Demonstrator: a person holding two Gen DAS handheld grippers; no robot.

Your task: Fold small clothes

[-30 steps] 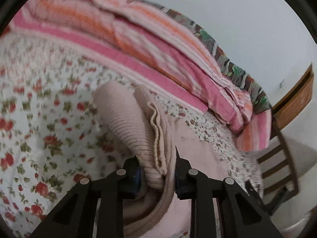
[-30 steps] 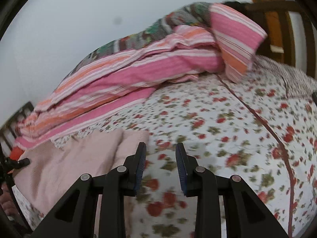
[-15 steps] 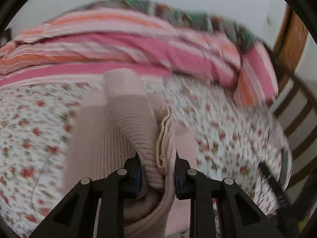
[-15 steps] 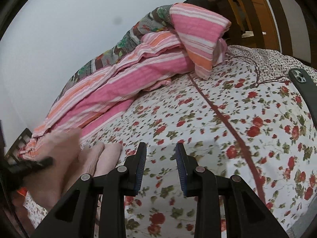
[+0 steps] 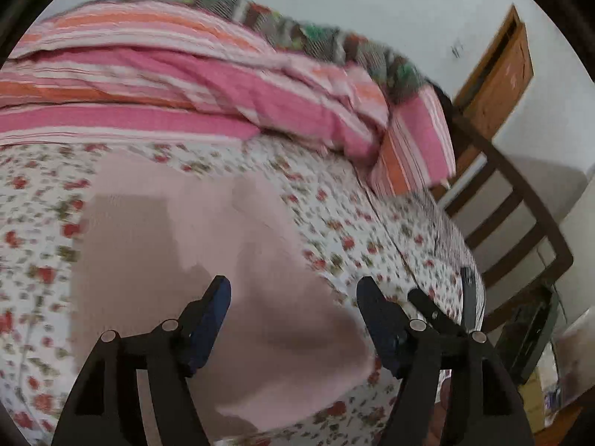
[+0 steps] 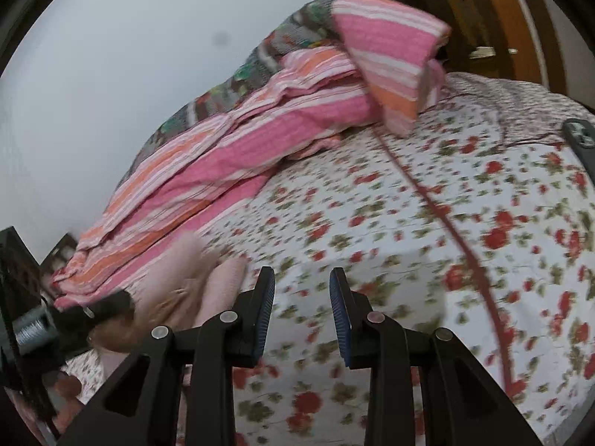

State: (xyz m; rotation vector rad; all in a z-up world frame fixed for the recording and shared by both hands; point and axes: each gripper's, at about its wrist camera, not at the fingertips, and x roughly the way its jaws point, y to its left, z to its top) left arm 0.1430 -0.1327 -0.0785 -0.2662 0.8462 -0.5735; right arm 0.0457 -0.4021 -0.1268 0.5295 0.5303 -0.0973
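Observation:
A pale pink knitted garment (image 5: 193,260) lies folded on the floral bedsheet (image 5: 37,193), blurred by motion. My left gripper (image 5: 293,290) is wide open just above it, holding nothing. In the right wrist view the garment (image 6: 219,282) shows at the lower left, with the left gripper's dark body beside it. My right gripper (image 6: 302,286) is open and empty over the bare sheet (image 6: 427,223), to the right of the garment.
A pink and orange striped quilt (image 5: 186,85) is piled along the far side of the bed (image 6: 297,122). A dark phone (image 6: 580,137) lies on the sheet at the right. A wooden chair (image 5: 513,223) stands beside the bed.
My left gripper has opened and let go of the pink garment, which now lies on the sheet. The right gripper has stayed open and shifted a little.

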